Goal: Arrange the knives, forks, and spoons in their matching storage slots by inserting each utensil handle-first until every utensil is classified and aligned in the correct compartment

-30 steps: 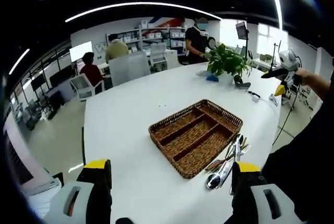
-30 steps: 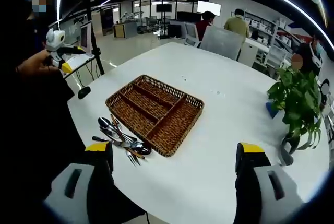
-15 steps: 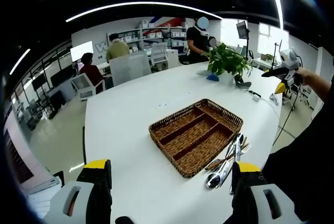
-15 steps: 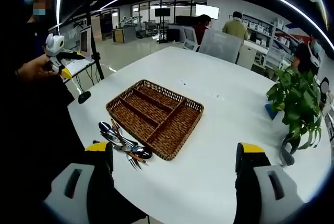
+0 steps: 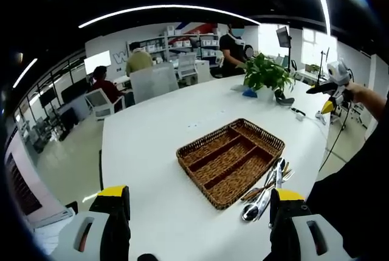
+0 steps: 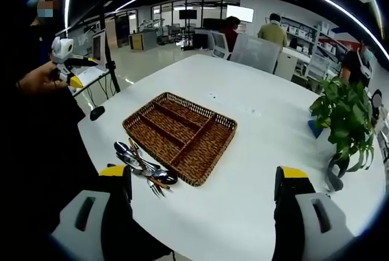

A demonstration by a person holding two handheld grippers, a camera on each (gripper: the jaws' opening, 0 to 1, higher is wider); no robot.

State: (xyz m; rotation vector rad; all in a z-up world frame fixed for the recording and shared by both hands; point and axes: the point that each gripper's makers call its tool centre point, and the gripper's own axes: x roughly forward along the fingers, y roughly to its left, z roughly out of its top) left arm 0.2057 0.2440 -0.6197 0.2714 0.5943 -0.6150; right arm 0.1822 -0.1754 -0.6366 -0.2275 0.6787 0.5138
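A brown wicker cutlery tray (image 5: 231, 160) (image 6: 180, 135) with several long compartments sits on the white round table (image 5: 158, 145) (image 6: 267, 133); its compartments hold nothing. A loose pile of spoons, forks and knives (image 5: 265, 185) (image 6: 141, 165) lies on the table right beside the tray. My left gripper (image 5: 197, 224) is open, well above the near table edge, nothing between its yellow-tipped fingers. My right gripper (image 6: 203, 212) is open too, held short of the tray with nothing in it. The other gripper (image 5: 331, 84) (image 6: 64, 54) shows in each view, held in a hand at the side.
A potted green plant (image 5: 265, 72) (image 6: 346, 124) stands near the table's far edge with a small blue thing (image 6: 317, 128) beside it. People sit and stand at desks and shelves beyond the table (image 5: 137, 60). A dark sleeve (image 6: 48, 151) fills the side next to the cutlery.
Both views have shifted very slightly with the hands. The tray and the cutlery pile lie where they were, and both grippers remain open.
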